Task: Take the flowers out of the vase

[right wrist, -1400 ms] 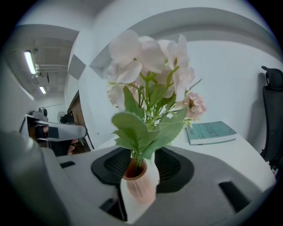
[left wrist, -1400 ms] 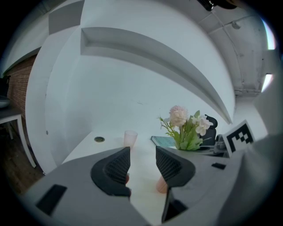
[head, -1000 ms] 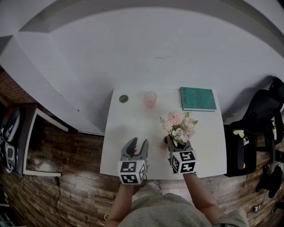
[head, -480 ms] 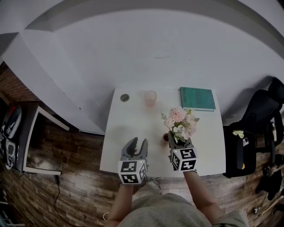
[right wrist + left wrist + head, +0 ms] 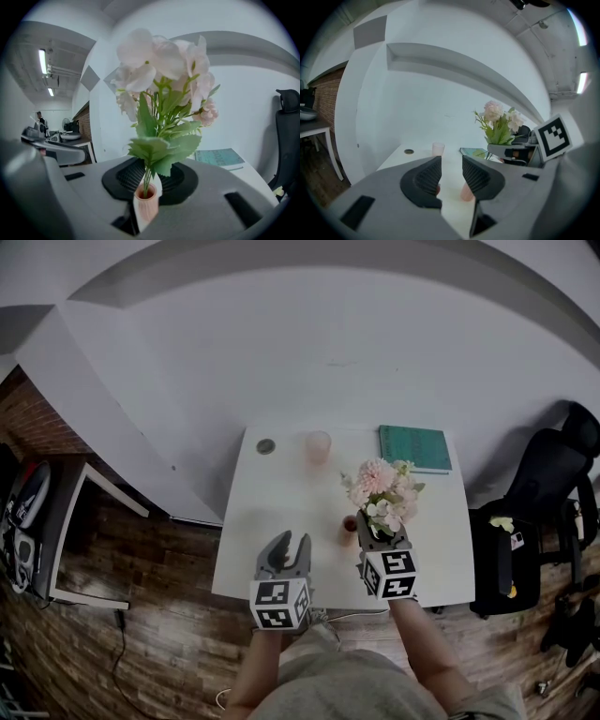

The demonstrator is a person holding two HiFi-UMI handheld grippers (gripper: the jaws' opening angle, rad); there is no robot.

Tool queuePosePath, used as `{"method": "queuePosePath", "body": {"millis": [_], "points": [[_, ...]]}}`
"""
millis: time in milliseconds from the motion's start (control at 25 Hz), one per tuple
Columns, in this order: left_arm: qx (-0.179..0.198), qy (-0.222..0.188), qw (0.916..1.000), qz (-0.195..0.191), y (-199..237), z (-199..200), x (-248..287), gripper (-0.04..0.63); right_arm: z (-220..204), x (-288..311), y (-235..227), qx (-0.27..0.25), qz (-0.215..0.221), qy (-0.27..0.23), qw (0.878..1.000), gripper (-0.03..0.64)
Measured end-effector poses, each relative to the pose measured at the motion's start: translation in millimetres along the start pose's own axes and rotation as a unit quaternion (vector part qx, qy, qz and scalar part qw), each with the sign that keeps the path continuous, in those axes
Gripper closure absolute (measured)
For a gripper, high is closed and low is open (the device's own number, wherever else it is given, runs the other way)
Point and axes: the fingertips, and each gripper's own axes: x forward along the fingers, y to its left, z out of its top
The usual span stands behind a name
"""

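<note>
Head view: right gripper (image 5: 382,532) raised over tabletop (image 5: 272,512), flowers (image 5: 380,491) bunched above it. Small pink vase (image 5: 350,524) stands on tabletop just left of it. Left gripper (image 5: 291,546) near front edge, apart from vase.

Left gripper view: jaws closing, nothing between pads (image 5: 429,176); vase ahead, seen through gap.

Right gripper view: jaws narrow, clamped on stems (image 5: 147,179). Stem ends look level with vase mouth; cannot tell if clear.

Step, by my read: the pull-out itself. Next move calls for straight lift until stems clear, vase left standing.
</note>
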Motion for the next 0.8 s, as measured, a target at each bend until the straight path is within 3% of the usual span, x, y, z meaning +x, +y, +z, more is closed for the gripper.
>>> {"method": "queuePosePath", "body": {"millis": [800], "points": [[0.013,-0.026,0.9996,0.002,-32.8,-2.4,-55.3,0.474,64.2,-55.2,9.3,-0.025,-0.001,-0.089,0.996,0.545]]}}
